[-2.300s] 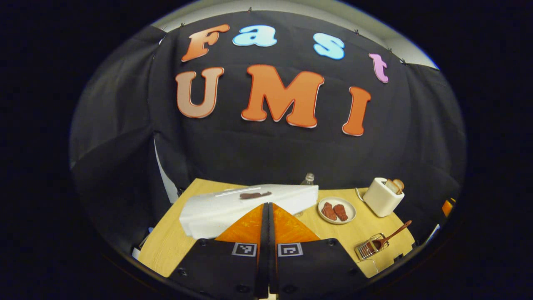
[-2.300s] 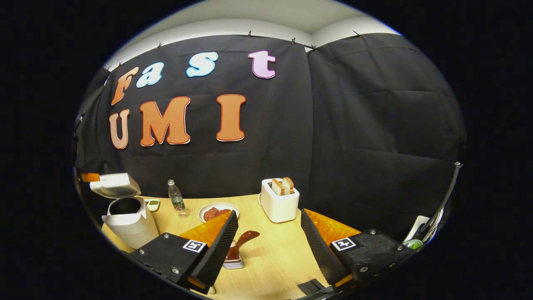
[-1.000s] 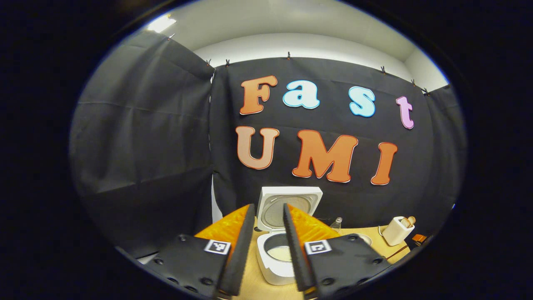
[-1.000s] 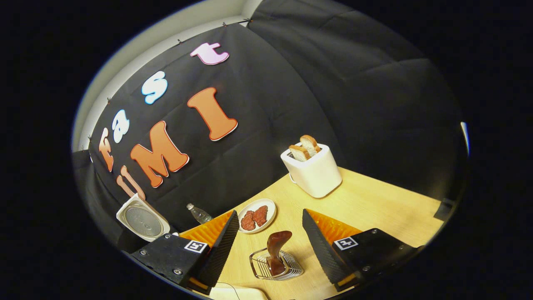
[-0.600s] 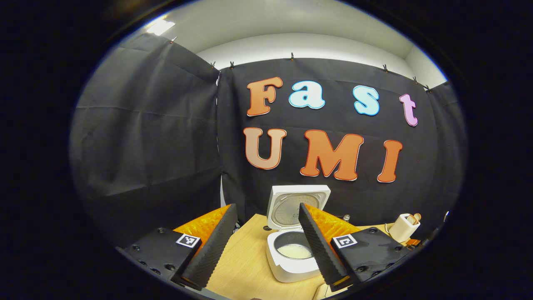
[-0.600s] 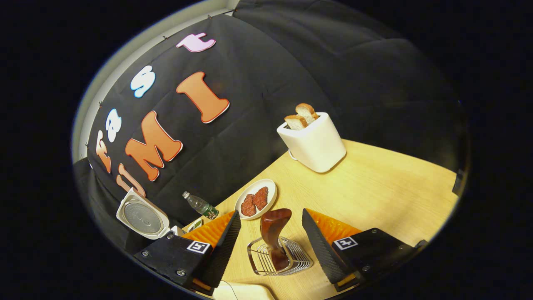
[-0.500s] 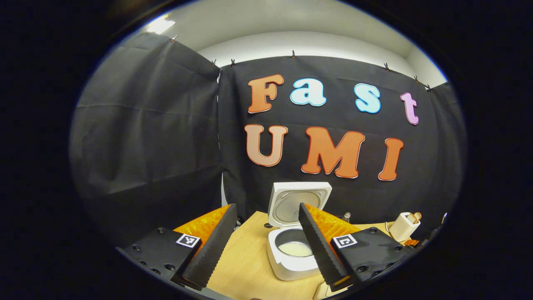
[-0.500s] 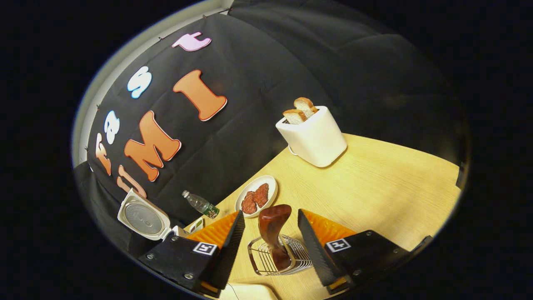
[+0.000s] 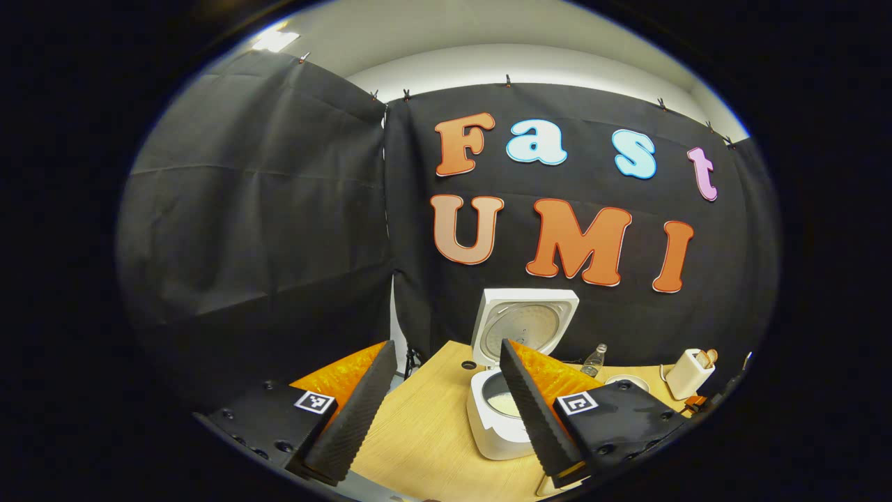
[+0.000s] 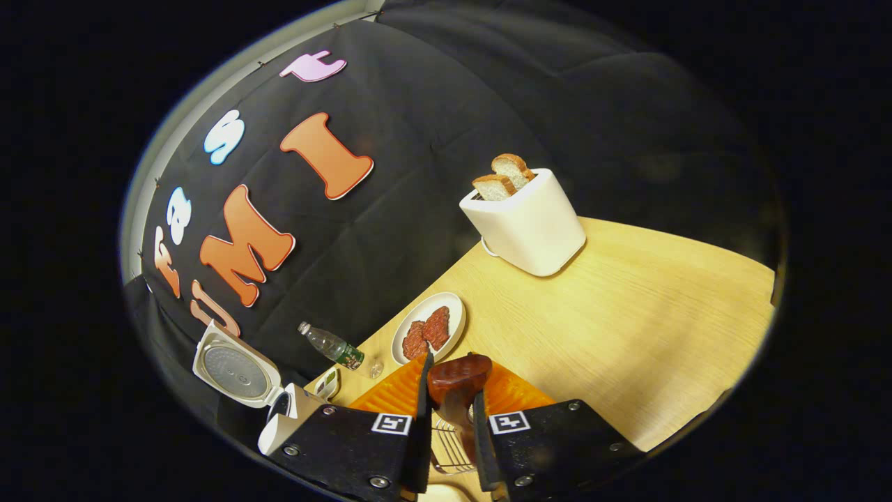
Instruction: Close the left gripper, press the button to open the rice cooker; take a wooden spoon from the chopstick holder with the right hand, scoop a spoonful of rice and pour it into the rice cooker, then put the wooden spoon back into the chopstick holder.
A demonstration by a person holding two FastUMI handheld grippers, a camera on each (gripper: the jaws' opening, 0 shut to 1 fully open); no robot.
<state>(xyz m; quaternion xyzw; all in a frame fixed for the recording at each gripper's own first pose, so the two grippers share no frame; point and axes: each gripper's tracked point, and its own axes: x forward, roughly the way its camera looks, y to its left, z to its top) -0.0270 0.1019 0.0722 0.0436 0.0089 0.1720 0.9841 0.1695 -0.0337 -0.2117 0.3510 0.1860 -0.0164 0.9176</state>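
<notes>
Gripping the wooden spoon [image 10: 454, 382] by the upper end of its dark handle, the right gripper [image 10: 449, 397] has both fingers pressed against it from either side. Most of the spoon is hidden: the handle's lower part drops behind the fingers, and the bowl cannot be made out. The wire chopstick holder [image 10: 449, 450] peeks through the narrow gap below, only a few of its bars visible, so whether the spoon rests in it or has lifted clear is impossible to tell.

The left gripper [image 9: 440, 387] hangs with its fingers spread wide and nothing between them, above the near edge of the wooden table [image 9: 425, 439]. Its right finger [image 9: 533, 411] covers part of the white rice cooker [image 9: 496, 425], which stands with its lid [image 9: 524, 324] raised upright; a pale layer shows in the inner pot. In the right gripper view the cooker sits at the far left, cut off by the gripper body.

A small bottle [image 10: 332, 346] has a green label too small to read. Beside it lies a plate [image 10: 456, 307] with two reddish pieces, and farther off a white toaster [image 10: 526, 223] holds two bread slices. Square black-and-white markers sit on both grippers' bodies.
</notes>
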